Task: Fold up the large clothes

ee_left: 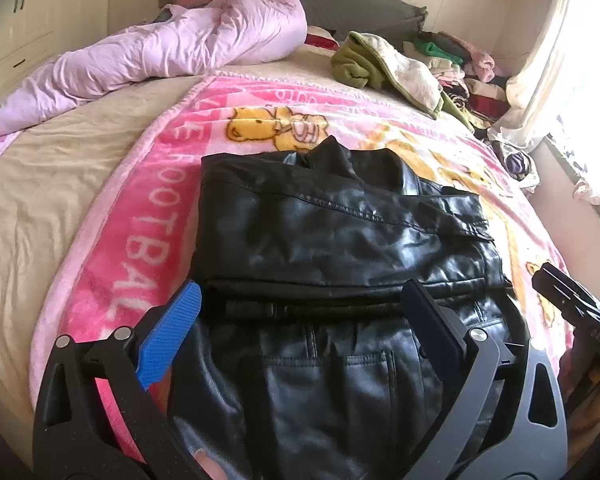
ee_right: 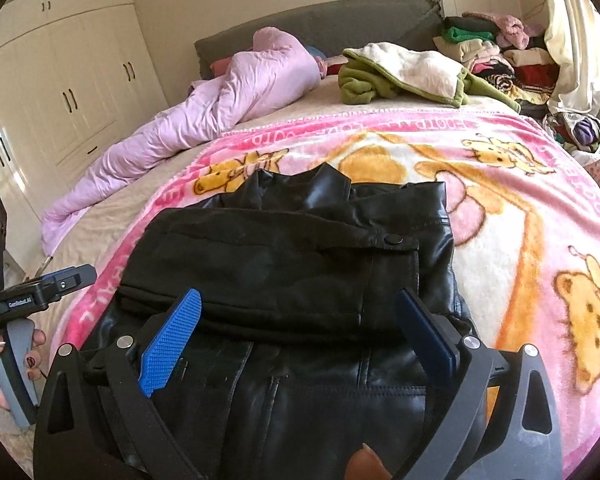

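Note:
A black leather jacket [ee_left: 332, 232] lies folded on the pink cartoon blanket [ee_left: 140, 240] on the bed, its lower part doubled up over the upper part. My left gripper [ee_left: 300, 312] hovers above its near half, open, blue pads wide apart and holding nothing. In the right wrist view the same jacket [ee_right: 292, 256] shows a snap tab on its right side. My right gripper [ee_right: 300, 316] stands open above the folded edge, with nothing between its fingers. The body of the left gripper [ee_right: 40, 288], held by a hand, shows at the left edge.
A crumpled lilac duvet [ee_left: 160, 52] lies along the bed's far left. A green and cream fleece [ee_right: 400, 72] sits near the grey headboard [ee_right: 320, 28]. Stacked clothes [ee_right: 496, 56] pile at the far right corner by a curtain. White wardrobes [ee_right: 60, 80] line the left wall.

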The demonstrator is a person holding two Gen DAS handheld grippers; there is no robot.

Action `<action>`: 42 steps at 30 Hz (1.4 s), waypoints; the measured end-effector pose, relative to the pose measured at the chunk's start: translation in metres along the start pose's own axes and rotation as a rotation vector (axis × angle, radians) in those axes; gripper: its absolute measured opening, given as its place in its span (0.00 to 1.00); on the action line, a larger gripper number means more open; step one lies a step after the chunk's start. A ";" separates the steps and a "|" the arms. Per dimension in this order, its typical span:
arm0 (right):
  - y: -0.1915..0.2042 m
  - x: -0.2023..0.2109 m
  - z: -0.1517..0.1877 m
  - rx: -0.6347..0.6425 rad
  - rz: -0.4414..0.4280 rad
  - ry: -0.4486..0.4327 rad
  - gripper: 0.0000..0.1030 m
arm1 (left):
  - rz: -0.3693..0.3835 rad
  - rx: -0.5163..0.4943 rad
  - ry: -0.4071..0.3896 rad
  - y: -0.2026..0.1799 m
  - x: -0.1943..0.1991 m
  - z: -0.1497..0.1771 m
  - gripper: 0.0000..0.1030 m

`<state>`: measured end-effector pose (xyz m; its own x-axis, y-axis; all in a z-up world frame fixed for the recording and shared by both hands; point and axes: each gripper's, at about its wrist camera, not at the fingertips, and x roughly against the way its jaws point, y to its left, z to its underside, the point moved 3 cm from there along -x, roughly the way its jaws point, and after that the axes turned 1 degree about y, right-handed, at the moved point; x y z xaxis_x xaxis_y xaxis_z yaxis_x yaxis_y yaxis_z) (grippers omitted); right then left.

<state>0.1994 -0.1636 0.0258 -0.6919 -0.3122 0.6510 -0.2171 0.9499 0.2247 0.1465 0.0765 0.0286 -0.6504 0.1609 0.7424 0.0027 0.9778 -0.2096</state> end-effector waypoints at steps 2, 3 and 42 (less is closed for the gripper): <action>0.002 0.004 0.001 0.003 0.000 -0.004 0.94 | -0.001 -0.004 -0.006 0.000 0.004 0.002 0.91; 0.003 0.006 0.002 0.004 0.001 -0.007 0.94 | 0.000 -0.004 -0.010 0.000 0.007 0.003 0.91; -0.025 0.081 0.091 0.027 0.016 0.099 0.95 | -0.051 0.085 0.084 0.057 0.051 0.109 0.91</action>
<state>0.0855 -0.2114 0.0069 -0.6241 -0.2960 0.7231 -0.2262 0.9543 0.1953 0.0304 0.1256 -0.0152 -0.5823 0.1257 0.8032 -0.0956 0.9705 -0.2213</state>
